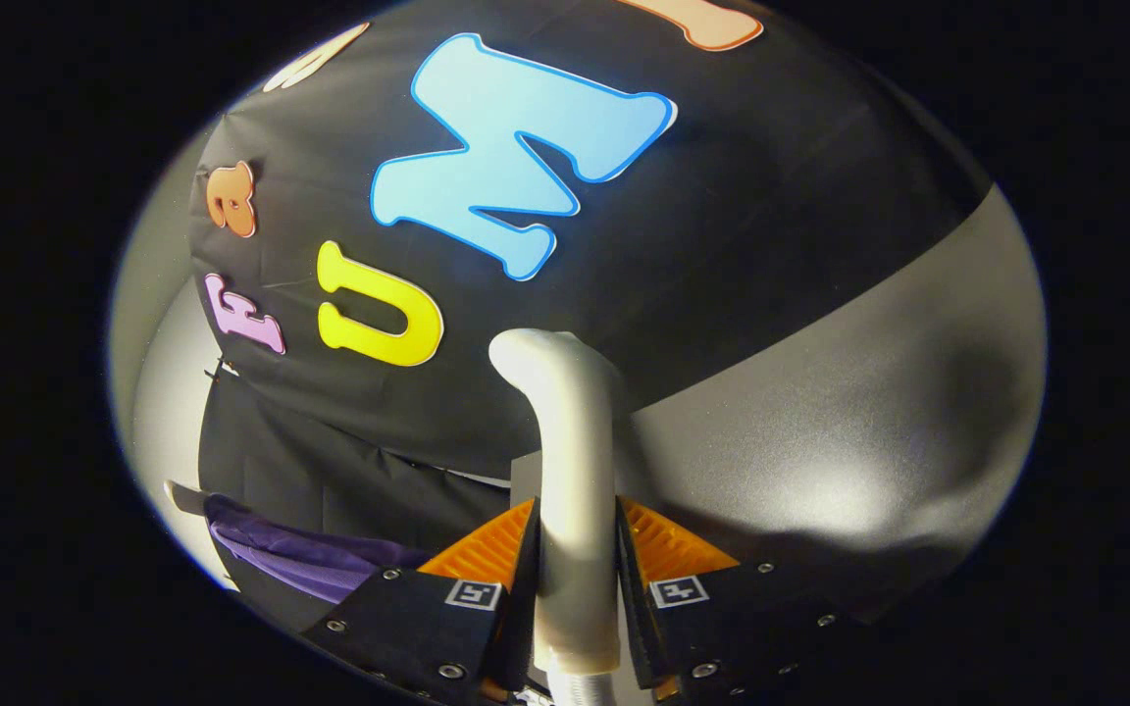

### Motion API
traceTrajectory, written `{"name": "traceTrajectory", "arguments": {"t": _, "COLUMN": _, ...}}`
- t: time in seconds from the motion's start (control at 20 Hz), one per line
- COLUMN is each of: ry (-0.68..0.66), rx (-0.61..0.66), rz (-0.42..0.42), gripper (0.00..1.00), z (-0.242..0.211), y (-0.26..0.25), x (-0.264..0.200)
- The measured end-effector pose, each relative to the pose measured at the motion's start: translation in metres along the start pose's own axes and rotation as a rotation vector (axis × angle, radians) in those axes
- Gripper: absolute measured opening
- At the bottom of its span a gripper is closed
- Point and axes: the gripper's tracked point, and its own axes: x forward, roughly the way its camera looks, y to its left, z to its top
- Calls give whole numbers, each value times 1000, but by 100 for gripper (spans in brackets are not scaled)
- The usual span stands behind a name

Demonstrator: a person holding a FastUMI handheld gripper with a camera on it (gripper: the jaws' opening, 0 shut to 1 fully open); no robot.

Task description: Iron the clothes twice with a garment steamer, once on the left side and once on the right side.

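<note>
Black booth cloth hangs ahead of you, a grey wall [820, 412] beside it, and the view is tipped hard. Your hand-held gripper [575, 549] is clamped on the garment steamer [575, 441]: both fingers press its pale handle, which rises between them and bends over at the top. The ribbed hose leaves just below the grip. The purple garment [281, 554] hangs off to the left of the fingers, low and beyond them, well apart from the steamer head, next to a dark hanging cloth [330, 471].

By my read, you're carrying the steamer across, and no pass has started yet. Swing left and level out so the head faces the fabric. Keep that clamp firm; the handle is smooth and round and could twist. Start high on the left side, draw down in one steady stroke, and mind the hose doesn't drag.
</note>
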Motion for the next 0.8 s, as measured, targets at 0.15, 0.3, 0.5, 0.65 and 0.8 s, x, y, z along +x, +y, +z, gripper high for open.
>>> {"name": "traceTrajectory", "arguments": {"t": 0.15, "ry": -99, "rx": -19, "rz": 16, "gripper": 34, "z": 14, "y": 12, "x": -18}}
{"name": "traceTrajectory", "arguments": {"t": 0.3, "ry": -199, "rx": -67, "rz": 82, "gripper": 31, "z": 16, "y": 40, "x": -55}}
{"name": "traceTrajectory", "arguments": {"t": 0.5, "ry": -259, "rx": -178, "rz": 95, "gripper": 31, "z": -18, "y": 55, "x": -88}}
{"name": "traceTrajectory", "arguments": {"t": 0.65, "ry": -322, "rx": -208, "rz": 105, "gripper": 31, "z": -42, "y": 63, "x": -113}}
{"name": "traceTrajectory", "arguments": {"t": 0.8, "ry": -393, "rx": -238, "rz": 97, "gripper": 31, "z": -68, "y": 67, "x": -140}}
